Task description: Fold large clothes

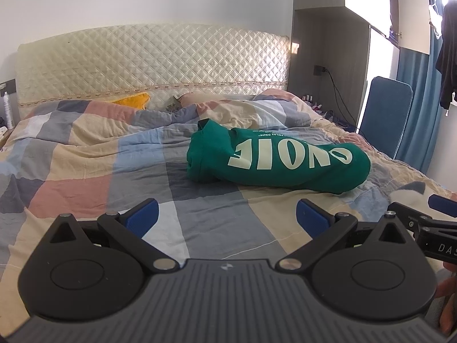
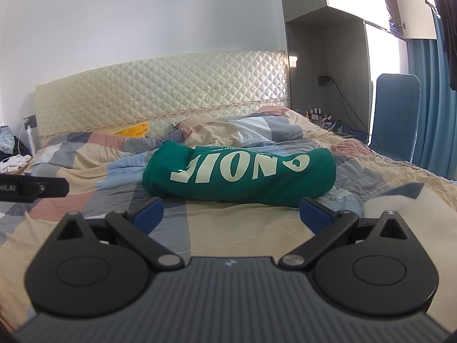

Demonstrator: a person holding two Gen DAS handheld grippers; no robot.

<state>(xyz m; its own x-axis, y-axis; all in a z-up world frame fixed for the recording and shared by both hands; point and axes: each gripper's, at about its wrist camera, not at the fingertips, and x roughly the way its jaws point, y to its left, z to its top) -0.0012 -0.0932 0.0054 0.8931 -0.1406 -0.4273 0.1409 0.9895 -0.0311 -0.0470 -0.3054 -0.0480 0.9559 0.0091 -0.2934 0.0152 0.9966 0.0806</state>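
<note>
- Nearest you, your left gripper (image 1: 227,218) has its blue-padded jaws spread wide with nothing between them; it hovers over the patchwork-checked quilt (image 1: 85,171) short of the garment, not touching it.
- Your right gripper (image 2: 231,217) is the same: jaws fully apart and empty, its blue fingertips (image 2: 312,211) close to the near edge of the garment; whether they touch it I cannot tell.
- Just beyond both grippers, the green sweatshirt with large pale lettering (image 2: 240,171) lies on the quilt as a compact, thick bundle, lettering facing up and upside down to you.
- Judging by that tidy oblong, the folding of this piece looks done or nearly done; at most a last squaring-up or setting aside seems left.
- Farther than the sweatshirt, the quilt bunches up, a yellow cushion (image 1: 132,100) peeks out, and the cream quilted headboard (image 1: 154,63) stands behind.
- No other garment awaiting folding shows on the bed.
</note>
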